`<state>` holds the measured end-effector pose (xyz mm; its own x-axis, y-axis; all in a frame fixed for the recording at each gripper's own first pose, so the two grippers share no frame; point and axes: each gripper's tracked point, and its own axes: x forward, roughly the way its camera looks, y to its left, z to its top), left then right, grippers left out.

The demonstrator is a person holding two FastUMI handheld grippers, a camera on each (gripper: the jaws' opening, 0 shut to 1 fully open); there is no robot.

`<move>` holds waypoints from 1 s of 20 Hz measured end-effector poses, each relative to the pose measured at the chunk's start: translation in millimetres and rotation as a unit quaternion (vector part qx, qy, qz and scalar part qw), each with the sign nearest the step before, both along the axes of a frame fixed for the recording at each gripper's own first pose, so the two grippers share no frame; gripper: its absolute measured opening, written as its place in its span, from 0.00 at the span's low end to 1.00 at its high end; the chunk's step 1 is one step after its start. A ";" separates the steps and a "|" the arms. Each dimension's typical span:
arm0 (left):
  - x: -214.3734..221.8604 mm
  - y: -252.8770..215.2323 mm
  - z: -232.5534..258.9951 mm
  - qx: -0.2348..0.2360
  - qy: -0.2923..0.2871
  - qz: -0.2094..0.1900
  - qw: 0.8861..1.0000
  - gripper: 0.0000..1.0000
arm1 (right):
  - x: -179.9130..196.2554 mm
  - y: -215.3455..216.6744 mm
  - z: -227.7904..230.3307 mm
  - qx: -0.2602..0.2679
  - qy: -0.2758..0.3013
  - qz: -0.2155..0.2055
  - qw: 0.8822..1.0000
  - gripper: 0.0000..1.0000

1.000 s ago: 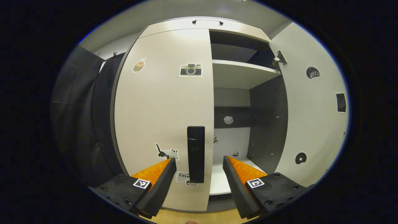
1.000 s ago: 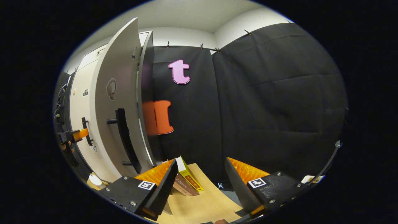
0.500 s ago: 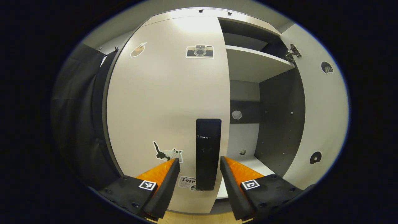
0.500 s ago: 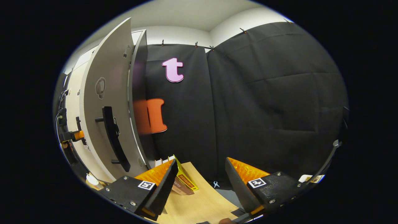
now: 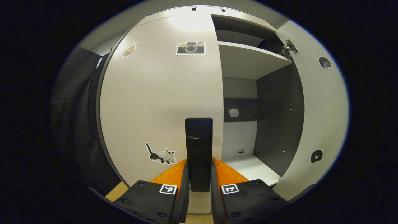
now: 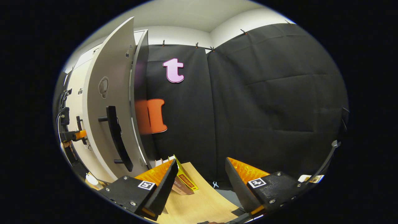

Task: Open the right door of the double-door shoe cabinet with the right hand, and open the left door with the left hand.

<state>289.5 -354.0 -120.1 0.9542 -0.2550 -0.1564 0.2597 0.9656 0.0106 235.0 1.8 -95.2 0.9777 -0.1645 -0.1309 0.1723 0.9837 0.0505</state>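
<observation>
Now the left gripper is clamped on the left door's handle, the bar standing upright between both fingers; that door looks shut. Beside it the right door stands swung wide, shelves exposed. Well apart from that door's handle, the right gripper hangs released, fingers spread over the wood floor

- Left gripper, left gripper view: two wedge-shaped fingers with ribbed inner faces, each on a matte black block.
- Each block carries a small square black-and-white marker and round screw heads along the lower edge.
- Right gripper, right gripper view: same build, ribbed wedge fingers, black blocks, one square marker per block, silver screws.
</observation>
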 end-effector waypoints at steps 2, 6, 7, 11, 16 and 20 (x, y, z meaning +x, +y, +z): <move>-3.4 0.6 0.4 -0.002 0.002 -0.003 1.000 0.31 | -5.3 3.1 2.7 0.001 -0.002 -0.001 1.000 0.93; -8.8 2.0 -2.8 0.010 0.005 -0.013 1.000 0.19 | -15.4 11.5 7.0 -0.007 -0.008 0.002 1.000 0.93; -14.1 3.9 0.0 0.002 0.002 -0.020 1.000 0.19 | -15.8 14.1 8.4 -0.007 -0.008 0.003 1.000 0.93; -39.7 21.4 2.6 -0.018 0.008 -0.043 0.999 0.13 | -29.7 29.3 9.9 0.000 -0.011 0.010 1.000 0.93; -74.3 49.4 4.6 -0.027 0.008 -0.065 0.997 0.10 | -43.2 53.1 17.7 0.001 -0.020 0.023 1.000 0.99; -91.4 67.0 8.3 -0.022 0.006 -0.071 0.997 0.10 | -57.2 71.1 20.9 -0.003 -0.026 0.032 0.999 0.99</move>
